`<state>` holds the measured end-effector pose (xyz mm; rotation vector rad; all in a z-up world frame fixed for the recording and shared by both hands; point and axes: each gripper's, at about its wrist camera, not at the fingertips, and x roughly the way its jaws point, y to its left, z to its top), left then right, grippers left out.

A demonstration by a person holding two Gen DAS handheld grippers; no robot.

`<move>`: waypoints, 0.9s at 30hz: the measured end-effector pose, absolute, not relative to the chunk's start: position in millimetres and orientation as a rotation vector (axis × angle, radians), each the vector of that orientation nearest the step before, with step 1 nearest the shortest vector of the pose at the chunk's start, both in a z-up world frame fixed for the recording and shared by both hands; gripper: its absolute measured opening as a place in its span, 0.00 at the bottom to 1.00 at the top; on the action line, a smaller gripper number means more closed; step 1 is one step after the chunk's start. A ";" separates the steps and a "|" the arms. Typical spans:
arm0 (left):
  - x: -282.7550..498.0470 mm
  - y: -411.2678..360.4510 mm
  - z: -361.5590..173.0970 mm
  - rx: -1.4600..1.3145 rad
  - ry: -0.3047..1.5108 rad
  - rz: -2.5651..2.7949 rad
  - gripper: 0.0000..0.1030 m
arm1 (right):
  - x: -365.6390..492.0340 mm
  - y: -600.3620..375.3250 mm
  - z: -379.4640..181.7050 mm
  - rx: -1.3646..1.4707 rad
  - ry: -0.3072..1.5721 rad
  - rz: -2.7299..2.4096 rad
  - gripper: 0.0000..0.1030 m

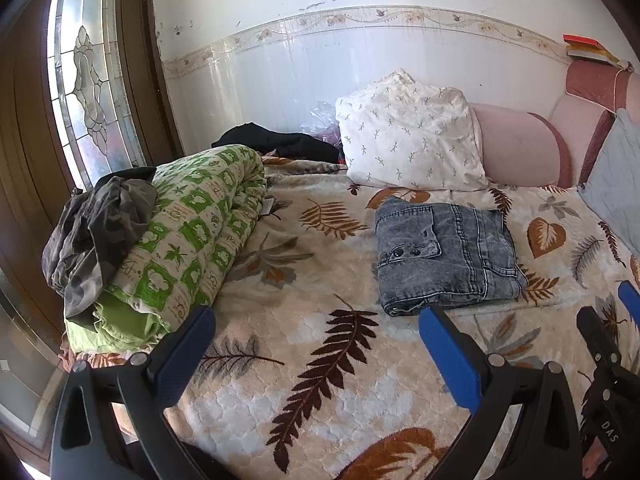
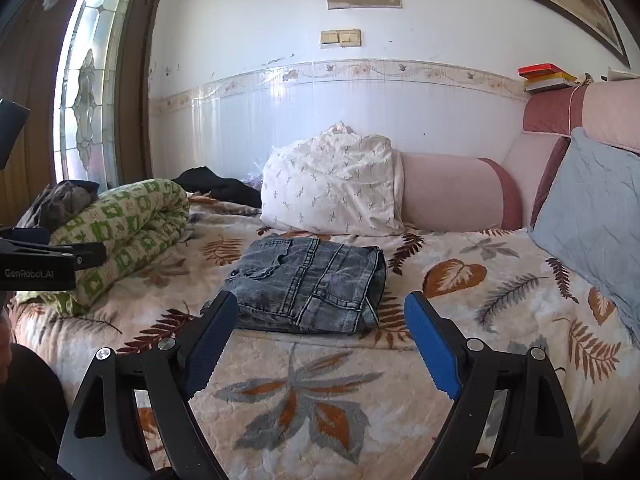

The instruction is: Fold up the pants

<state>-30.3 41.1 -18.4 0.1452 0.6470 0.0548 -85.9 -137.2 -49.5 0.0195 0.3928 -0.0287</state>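
Bedding fills both views: a cream quilted bedspread printed with brown and grey leaves [image 2: 328, 364] runs from the lower edge up to the white tiled wall. At centre left lies a rolled green-and-white patterned quilt [image 1: 192, 232], with a crumpled dark camouflage garment [image 1: 100, 224] heaped on its near end. A white pillow with small grey sprigs [image 2: 332, 184] leans against the pink padded headboard [image 2: 452, 192] above centre.

Just below that pillow, at centre frame, sit the grey-blue washed denim pants [image 2: 312, 288], already folded into a thick, squarish stack; the job looks close to done. Denim in that many layers should be heavy and fairly stiff, not slippery, so the bundle would hold its shape if taken by the near folded edge, though I cannot tell how neat the far side is.

The right gripper [image 2: 320, 360] hangs with blue pads spread wide and empty, just short of the pants. The left gripper [image 1: 320, 356] is likewise wide apart, holding nothing.
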 end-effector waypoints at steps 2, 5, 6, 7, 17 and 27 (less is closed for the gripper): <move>-30.5 40.8 -18.4 0.143 0.647 0.054 1.00 | -85.4 -137.0 -48.2 0.022 0.388 -0.029 0.83; -30.6 40.8 -18.6 0.142 0.644 0.061 1.00 | -82.7 -137.0 -40.8 0.019 0.370 -0.029 0.83; -29.8 40.9 -19.0 0.142 0.643 0.062 1.00 | -81.0 -136.4 -37.7 0.014 0.362 -0.025 0.83; -29.2 40.9 -19.2 0.143 0.644 0.064 1.00 | -78.7 -135.5 -34.8 0.006 0.355 -0.022 0.83; -23.1 36.8 -23.5 0.157 0.662 0.065 1.00 | -48.4 -127.2 -8.7 -0.012 0.313 0.027 0.85; -1.6 31.9 -32.3 0.158 0.696 0.078 1.00 | -24.9 -137.2 -44.0 0.010 0.424 0.034 0.85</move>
